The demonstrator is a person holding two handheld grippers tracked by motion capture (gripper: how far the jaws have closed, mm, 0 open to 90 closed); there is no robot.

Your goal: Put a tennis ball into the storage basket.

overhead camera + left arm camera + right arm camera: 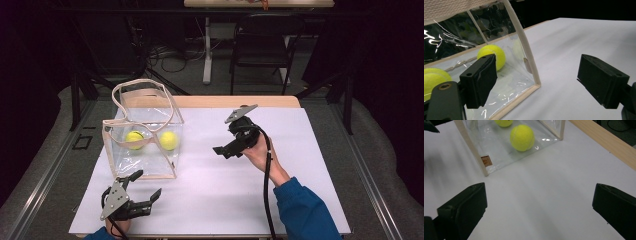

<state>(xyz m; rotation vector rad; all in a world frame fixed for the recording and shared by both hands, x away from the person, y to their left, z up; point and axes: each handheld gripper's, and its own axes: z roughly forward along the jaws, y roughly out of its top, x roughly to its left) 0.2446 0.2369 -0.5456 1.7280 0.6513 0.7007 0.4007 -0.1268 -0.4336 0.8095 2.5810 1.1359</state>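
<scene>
A: Clear bag (145,145) stands left on the white table (225,190), two tennis balls (169,140) inside.

B: Left gripper (145,189) near its front corner, jaws spread, empty. Right gripper (223,150) raised mid-table, likewise spread, empty.

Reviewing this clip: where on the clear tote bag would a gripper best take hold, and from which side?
Probably the beige handle loops standing above the clear tote bag. They are thin straps a two-jaw gripper can close across, coming from above. The walls are broad, slick plastic with two tennis balls inside. Both the left gripper and the right gripper are open and apart from the bag.
</scene>
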